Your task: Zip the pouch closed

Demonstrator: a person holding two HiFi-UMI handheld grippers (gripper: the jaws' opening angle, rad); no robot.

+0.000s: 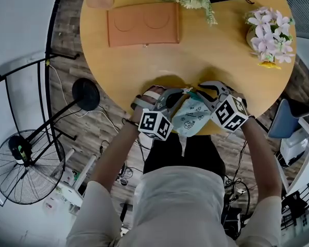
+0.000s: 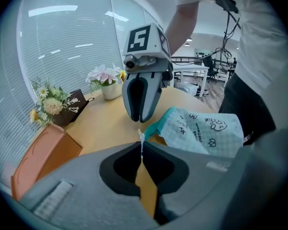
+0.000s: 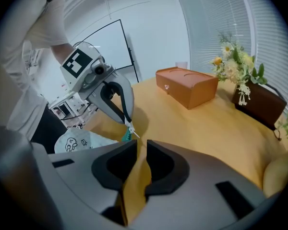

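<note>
Nearest the person, the pouch (image 1: 190, 116) sits at the near edge of the round worktop (image 1: 206, 50). Its pale, doodle-printed body reaches the rim and its teal zip end points inward. Whether the body rests on the wood or is held just off it cannot be told, and its contents do not show.

The left hand-held gripper (image 1: 179, 93) is pressed together on the small white zip pull (image 2: 142, 137). Only the left gripper view shows that pinch; in the head view the pull is too small to pick out. The right hand-held gripper (image 1: 198, 90) meets it tip to tip, just beside the teal end. Its own view shows its jaws a narrow slit apart, with bare wood through the gap and nothing between them. In the left gripper view the same jaws look almost together.

Beyond the tips, the middle of the worktop is open wood. Farther back sits an orange box (image 1: 142, 23), lid shut, with a small clasp (image 3: 167, 86) on its front. At the far rim a dark box (image 3: 259, 102) holds a yellow-and-white bouquet (image 3: 235, 66). Toward the person's right a pot (image 2: 111, 91) holds pink flowers (image 1: 270, 31). Only the head view shows the floor off the left edge, where a fan (image 1: 20, 166) stands.
</note>
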